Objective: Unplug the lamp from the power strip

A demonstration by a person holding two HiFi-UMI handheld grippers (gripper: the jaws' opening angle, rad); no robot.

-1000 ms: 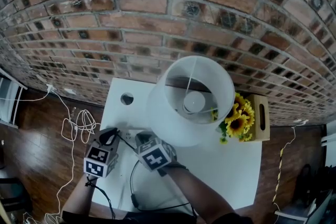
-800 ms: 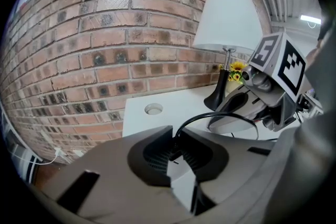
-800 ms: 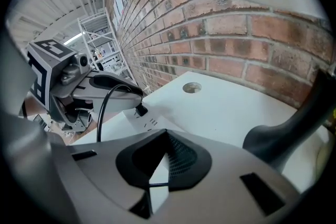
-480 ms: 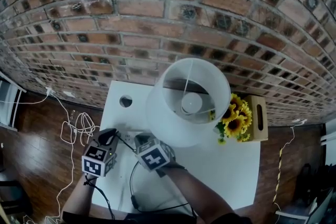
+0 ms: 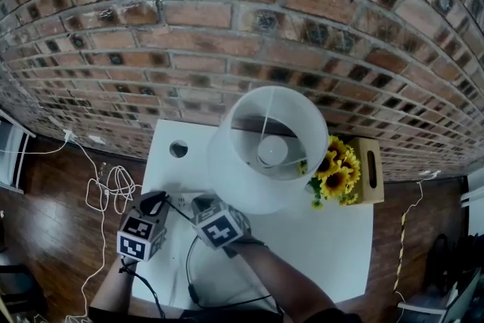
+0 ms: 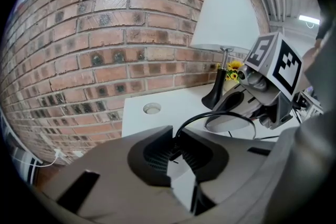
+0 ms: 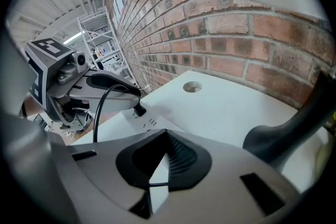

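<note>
The lamp point(image 5: 265, 151) with its white shade stands mid-table. Its black cord point(image 5: 189, 261) loops across the white table point(image 5: 333, 246) to a black plug point(image 7: 139, 110) at the white power strip point(image 7: 149, 123). My left gripper point(image 5: 155, 199) is shut on that plug, and the cord rises out between its pads point(image 6: 176, 139). Whether the prongs sit in the socket I cannot tell. My right gripper point(image 5: 203, 200) is just right of it, tips together and down on the strip point(image 5: 184, 200), with a thin stretch of cord crossing under its jaws point(image 7: 167, 136).
A wooden box of sunflowers point(image 5: 340, 170) stands right of the lamp. A round cable hole point(image 5: 178, 149) is at the table's back left corner. The brick wall point(image 5: 227, 34) runs behind the table. White cables point(image 5: 106, 189) lie on the floor to the left.
</note>
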